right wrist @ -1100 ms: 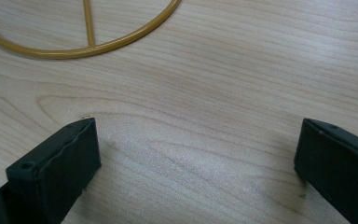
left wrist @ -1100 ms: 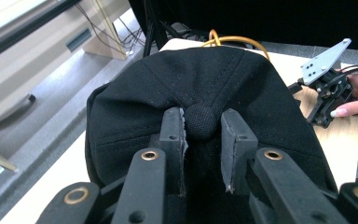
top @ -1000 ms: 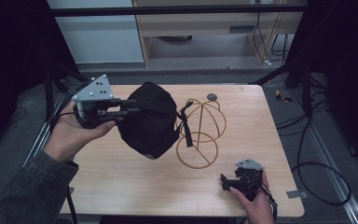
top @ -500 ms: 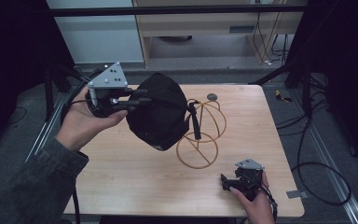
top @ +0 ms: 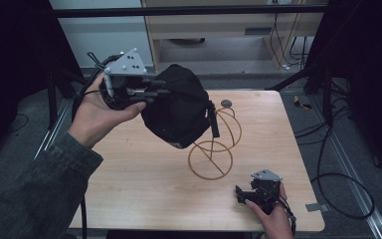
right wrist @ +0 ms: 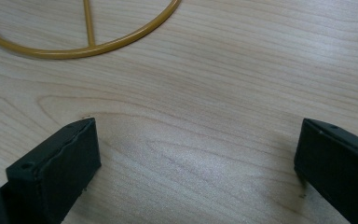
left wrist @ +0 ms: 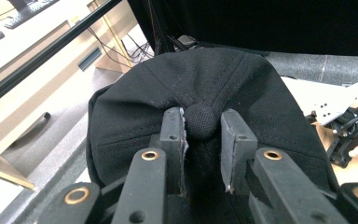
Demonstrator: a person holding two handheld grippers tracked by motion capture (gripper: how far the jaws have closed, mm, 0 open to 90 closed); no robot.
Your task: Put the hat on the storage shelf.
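The black cap [top: 175, 112] is hiding part of the wire stand [top: 215, 149] at frame centre; the left gripper [left wrist: 203, 135] is pinching its top button, while the right gripper [right wrist: 196, 172] is gaping wide.

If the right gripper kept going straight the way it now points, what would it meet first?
Probably the base ring of the gold wire stand: the open right gripper points low across bare wooden table toward it, though depth is uncertain.

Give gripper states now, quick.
Left gripper: shut on cap, fingers pinching its top button.
Right gripper: open, holding nothing, low over the table.
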